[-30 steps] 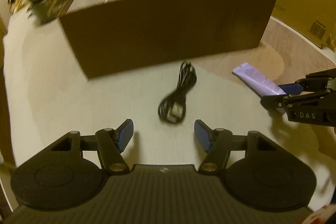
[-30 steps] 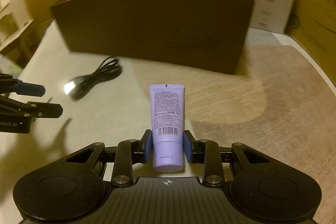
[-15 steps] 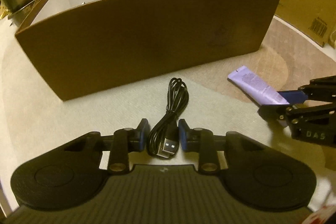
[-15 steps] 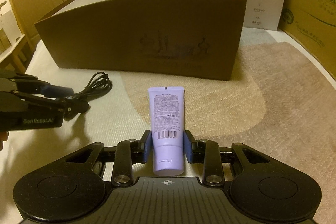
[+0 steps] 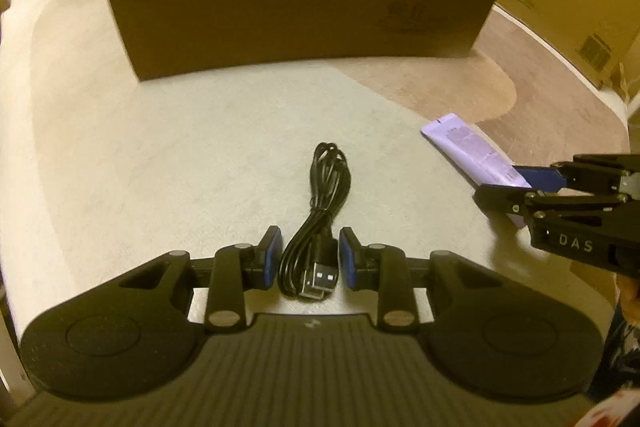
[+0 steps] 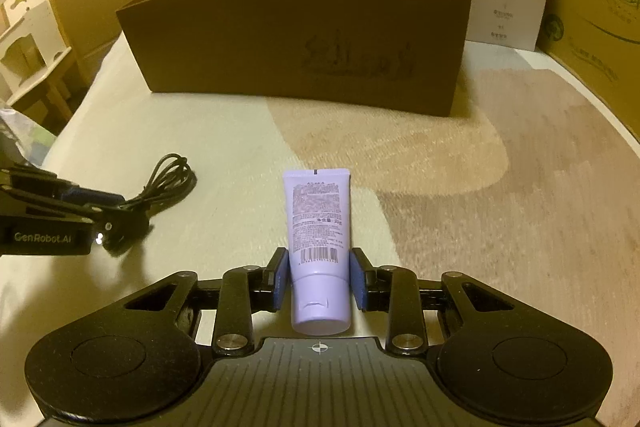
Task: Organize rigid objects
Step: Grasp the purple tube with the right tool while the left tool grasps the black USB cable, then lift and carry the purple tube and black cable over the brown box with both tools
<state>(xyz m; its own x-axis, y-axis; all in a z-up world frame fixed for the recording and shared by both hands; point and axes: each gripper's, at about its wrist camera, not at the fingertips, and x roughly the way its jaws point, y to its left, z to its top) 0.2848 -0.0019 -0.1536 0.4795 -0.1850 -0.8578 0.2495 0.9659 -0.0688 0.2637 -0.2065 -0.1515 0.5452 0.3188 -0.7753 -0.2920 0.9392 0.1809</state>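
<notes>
The left hand-held gripper [image 5: 308, 261] has just been closing, and its blue pads now clamp a black coiled cable [image 5: 316, 223] at the USB-plug end; the loops trail forward over the pale cloth surface [image 5: 180, 155]. To its right, the right hand-held gripper [image 6: 319, 281] is clamped on a lilac tube [image 6: 318, 239], cap toward the camera, barcode up. Beyond both stands an open brown box [image 6: 296, 39].

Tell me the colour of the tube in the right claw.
Pale lilac tube with dark print and a barcode, clearest in the right wrist view.
</notes>
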